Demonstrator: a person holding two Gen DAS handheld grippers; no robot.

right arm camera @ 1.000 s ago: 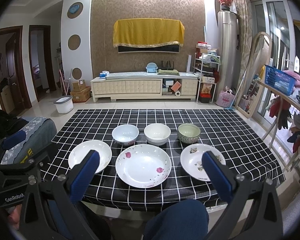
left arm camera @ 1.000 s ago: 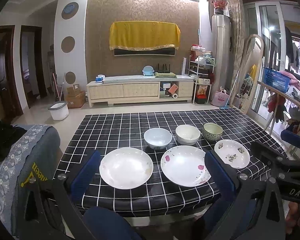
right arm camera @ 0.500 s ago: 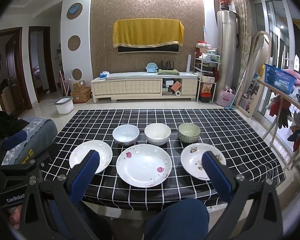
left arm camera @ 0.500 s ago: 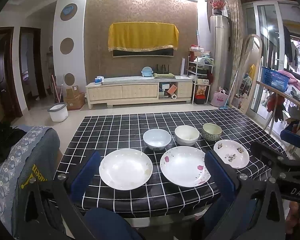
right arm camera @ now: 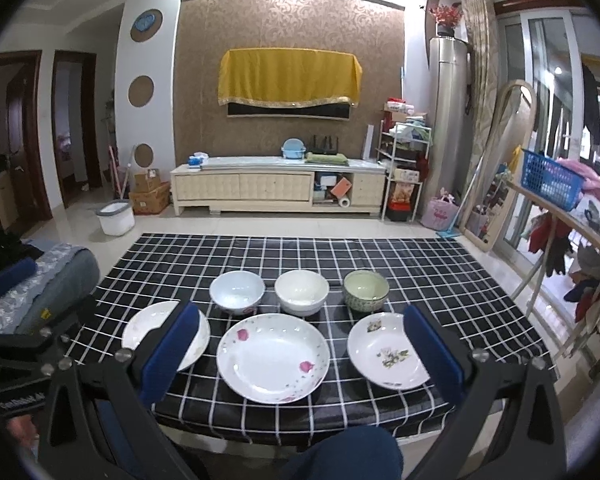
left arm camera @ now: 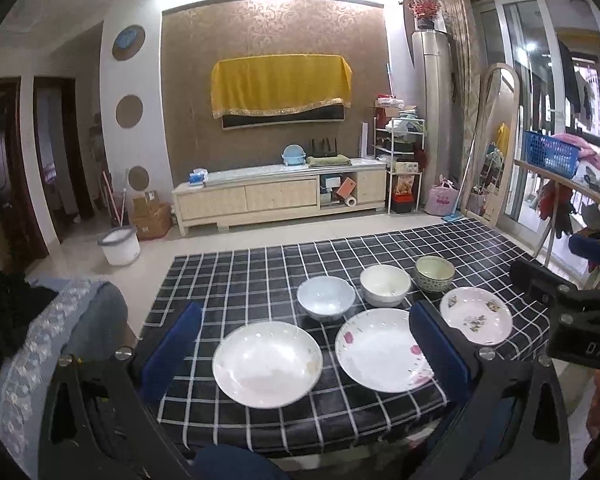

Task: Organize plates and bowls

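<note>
Nothing on the table [right arm camera: 440, 264] has moved: both the left gripper [left arm camera: 308, 344] and right gripper [right arm camera: 300, 344] still hover wide apart and empty, sorting unstarted.

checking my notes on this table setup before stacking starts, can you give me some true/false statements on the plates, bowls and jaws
1. Three plates sit in the row nearest the camera. True: the plain white plate, the pink-flower plate and the small floral plate.
2. The bowls are already nested. False: the pale blue bowl, white bowl and green patterned bowl stand apart, side by side.
3. The right gripper holds a plate. False: its jaws are open and empty.
4. The left gripper has open jaws. True.
5. The checked tablecloth is red. False: black with white lines.
</note>
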